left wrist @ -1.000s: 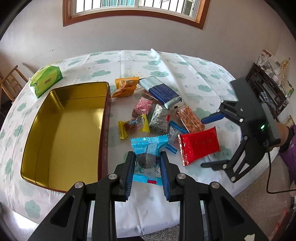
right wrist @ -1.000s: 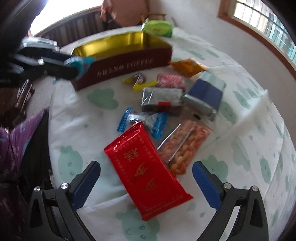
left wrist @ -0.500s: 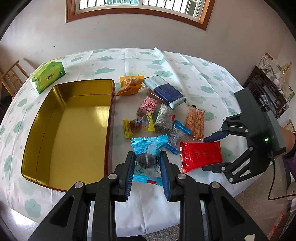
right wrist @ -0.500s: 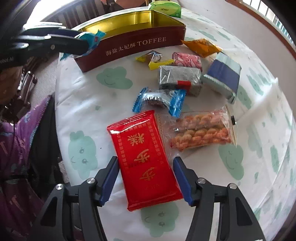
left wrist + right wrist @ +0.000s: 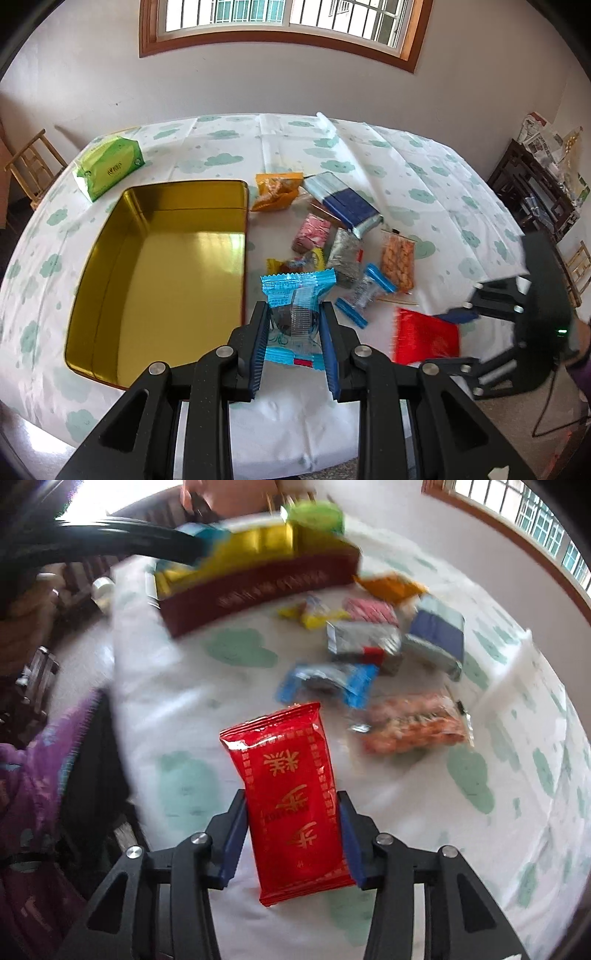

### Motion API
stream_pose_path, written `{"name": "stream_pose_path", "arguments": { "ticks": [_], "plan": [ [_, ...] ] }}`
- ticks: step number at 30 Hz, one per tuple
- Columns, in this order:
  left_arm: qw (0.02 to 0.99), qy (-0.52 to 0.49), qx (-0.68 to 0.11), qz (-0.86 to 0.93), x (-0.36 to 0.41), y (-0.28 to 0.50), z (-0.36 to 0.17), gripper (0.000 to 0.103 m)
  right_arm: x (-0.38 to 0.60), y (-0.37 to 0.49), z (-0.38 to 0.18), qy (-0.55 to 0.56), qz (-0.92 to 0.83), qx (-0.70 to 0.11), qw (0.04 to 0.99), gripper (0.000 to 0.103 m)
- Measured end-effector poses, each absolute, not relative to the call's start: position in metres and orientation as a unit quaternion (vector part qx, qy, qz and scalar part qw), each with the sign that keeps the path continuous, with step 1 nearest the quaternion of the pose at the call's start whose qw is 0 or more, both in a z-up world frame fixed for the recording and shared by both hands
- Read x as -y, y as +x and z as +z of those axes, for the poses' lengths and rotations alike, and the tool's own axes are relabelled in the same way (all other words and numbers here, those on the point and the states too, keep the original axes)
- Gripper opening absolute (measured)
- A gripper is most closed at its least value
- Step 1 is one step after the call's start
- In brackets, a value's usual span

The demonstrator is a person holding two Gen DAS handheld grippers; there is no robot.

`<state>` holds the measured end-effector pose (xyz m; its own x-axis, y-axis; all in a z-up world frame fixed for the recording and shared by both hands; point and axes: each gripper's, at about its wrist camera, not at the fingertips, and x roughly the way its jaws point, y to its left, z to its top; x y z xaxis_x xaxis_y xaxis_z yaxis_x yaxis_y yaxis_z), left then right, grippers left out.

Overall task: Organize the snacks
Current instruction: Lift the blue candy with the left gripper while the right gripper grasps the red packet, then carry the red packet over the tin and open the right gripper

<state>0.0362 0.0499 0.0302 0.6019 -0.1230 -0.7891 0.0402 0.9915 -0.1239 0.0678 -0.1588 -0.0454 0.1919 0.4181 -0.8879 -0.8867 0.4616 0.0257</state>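
Observation:
My left gripper (image 5: 295,325) is shut on a light blue snack packet (image 5: 297,310) and holds it above the table, just right of the open gold tin (image 5: 166,273). My right gripper (image 5: 293,830) is shut on a red snack packet (image 5: 291,790) with gold characters; it also shows in the left wrist view (image 5: 424,336), lifted off the cloth. Loose snacks lie between them: an orange packet (image 5: 275,190), a dark blue pack (image 5: 347,205), a pink one (image 5: 312,234), a silver one (image 5: 345,254), a peanut bag (image 5: 397,258) and a blue-ended candy (image 5: 364,295).
A green tissue pack (image 5: 109,166) lies beyond the tin at the far left. The table wears a white cloth with green clouds (image 5: 424,177). A wooden chair (image 5: 33,162) stands at the left, a dark shelf (image 5: 535,192) at the right.
My right gripper has closed on the red packet and lifted it. My left gripper, still holding the blue packet, has risen and drawn back a little.

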Motion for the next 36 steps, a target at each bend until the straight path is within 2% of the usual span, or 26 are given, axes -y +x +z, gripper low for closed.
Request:
{"name": "stream_pose_path", "arguments": {
  "ticks": [9,16,36],
  "plan": [
    [0.900,-0.035,-0.434,-0.005,-0.082,0.053,0.034,0.024,0.201,0.070,-0.021,-0.099,0.394,-0.420,0.812,0.046],
    [0.899,-0.020,-0.437,0.026,-0.111,0.074,0.028,0.024,0.228,0.093,-0.020,0.004,0.357,-0.409,0.840,0.046],
    [0.875,0.013,-0.480,0.063,-0.175,0.153,-0.016,0.026,0.211,0.110,-0.018,0.030,0.342,-0.410,0.845,0.046]
  ]
}}
